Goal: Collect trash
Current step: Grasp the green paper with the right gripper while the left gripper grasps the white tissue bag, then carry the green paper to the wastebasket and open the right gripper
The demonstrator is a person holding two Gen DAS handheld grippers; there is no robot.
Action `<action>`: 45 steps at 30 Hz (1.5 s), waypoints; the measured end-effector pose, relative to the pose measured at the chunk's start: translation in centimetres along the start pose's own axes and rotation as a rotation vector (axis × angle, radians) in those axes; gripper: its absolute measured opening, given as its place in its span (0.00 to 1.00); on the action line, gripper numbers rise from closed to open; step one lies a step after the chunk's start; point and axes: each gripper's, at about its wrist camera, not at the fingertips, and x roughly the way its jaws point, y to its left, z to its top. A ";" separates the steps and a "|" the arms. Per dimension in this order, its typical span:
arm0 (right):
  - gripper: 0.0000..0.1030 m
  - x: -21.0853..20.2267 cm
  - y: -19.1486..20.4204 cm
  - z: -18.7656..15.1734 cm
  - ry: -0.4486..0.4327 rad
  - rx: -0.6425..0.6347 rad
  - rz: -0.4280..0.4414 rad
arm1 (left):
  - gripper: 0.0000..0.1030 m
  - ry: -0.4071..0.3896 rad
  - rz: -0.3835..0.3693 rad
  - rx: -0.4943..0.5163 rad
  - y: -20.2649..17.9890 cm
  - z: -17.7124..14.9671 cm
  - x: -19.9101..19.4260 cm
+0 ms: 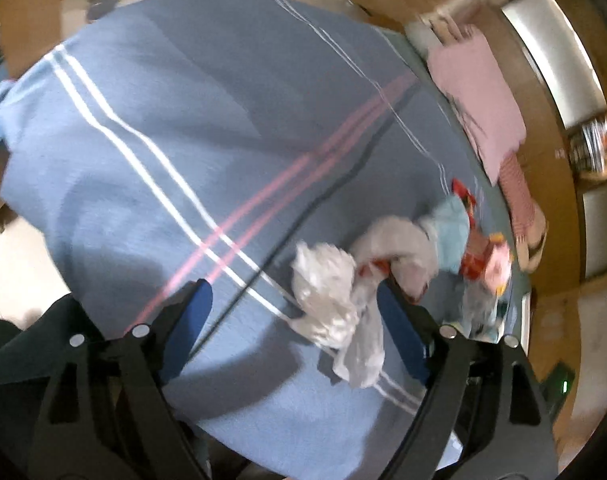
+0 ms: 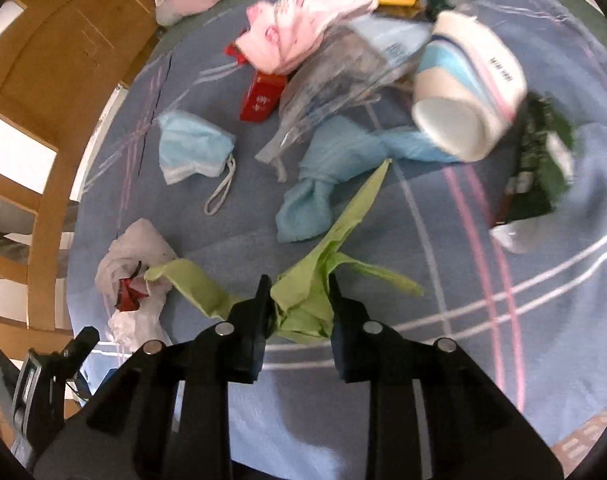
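Trash is lying scattered over a blue striped bedsheet [image 2: 383,400]. Right claw [image 2: 299,292] is pinching a crumpled green bag [image 2: 303,304] between its pressed-in fingers, low over the sheet. Left claw [image 1: 293,296] is hanging spread wide, with a white tissue wad [image 1: 327,292] lying on the sheet between its blue pads [image 1: 399,332], nearer the right one and not gripped. Beyond the green bag are lying a blue mask [image 2: 191,148], a knotted blue bag [image 2: 323,184], a red packet [image 2: 261,98], clear plastic [image 2: 335,76] and a tipped paper cup [image 2: 467,88].
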 end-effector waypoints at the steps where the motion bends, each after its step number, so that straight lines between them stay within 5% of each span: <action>1: 0.27 -0.2 -0.4 0.2 -0.008 0.006 0.004 | 0.82 -0.005 0.004 -0.012 0.2 0.1 -0.1; 7: 0.27 -3.4 -1.6 -0.1 -0.062 -0.003 0.024 | 0.75 0.041 0.000 0.044 -0.5 -0.3 0.8; 9: 0.27 -4.3 -1.5 -0.6 -0.074 -0.036 0.021 | 0.58 0.064 -0.005 0.076 -1.0 -0.5 1.2; 11: 0.27 -5.3 -1.4 -1.0 -0.093 -0.062 0.027 | 0.27 0.111 -0.007 0.099 -1.6 -1.0 2.3; 13: 0.27 -6.8 -1.6 -1.5 -0.126 -0.084 0.032 | 0.13 0.132 -0.016 0.113 -1.8 -1.3 2.6; 16: 0.27 -8.6 -1.8 -1.8 -0.177 -0.102 0.020 | 0.05 0.052 -0.001 0.160 -2.6 -1.3 1.5; 20: 0.27 -10.8 -2.6 -2.1 -0.236 -0.109 -0.019 | 0.02 -0.030 -0.007 0.158 -2.6 -1.0 0.1; 25: 0.27 -12.1 -3.9 -2.1 -0.288 -0.096 -0.023 | 0.02 -0.175 -0.230 0.092 -1.6 -0.7 -3.6; 29: 0.27 -10.7 -5.6 -1.9 -0.256 -0.053 -0.050 | 0.02 -0.167 -0.252 0.076 -1.3 -0.6 -3.6; 33: 0.27 -10.2 -6.2 -2.4 -0.236 -0.037 -0.031 | 0.04 -0.074 -0.148 0.034 -0.8 -0.3 -1.3; 34: 0.27 -10.2 -6.2 -2.5 -0.233 -0.039 -0.029 | 0.15 -0.056 -0.109 0.048 -1.1 -0.4 -0.9; 35: 0.27 -10.3 -6.1 -2.6 -0.231 -0.041 -0.023 | 0.37 -0.046 -0.077 0.063 -1.3 -0.6 -0.6; 37: 0.27 -10.5 -5.9 -2.7 -0.233 -0.046 -0.018 | 0.59 -0.047 -0.011 0.101 -1.9 -0.9 -0.2; 42: 0.27 -11.3 -5.5 -3.4 -0.245 -0.064 0.005 | 0.56 0.032 0.086 0.174 -2.8 -1.4 2.2; 43: 0.27 -11.7 -5.4 -3.7 -0.254 -0.073 0.007 | 0.51 0.066 0.088 0.173 -2.5 -1.4 2.9; 45: 0.27 -12.5 -5.3 -4.5 -0.272 -0.088 0.010 | 0.26 0.044 0.101 0.180 -2.3 -1.4 2.9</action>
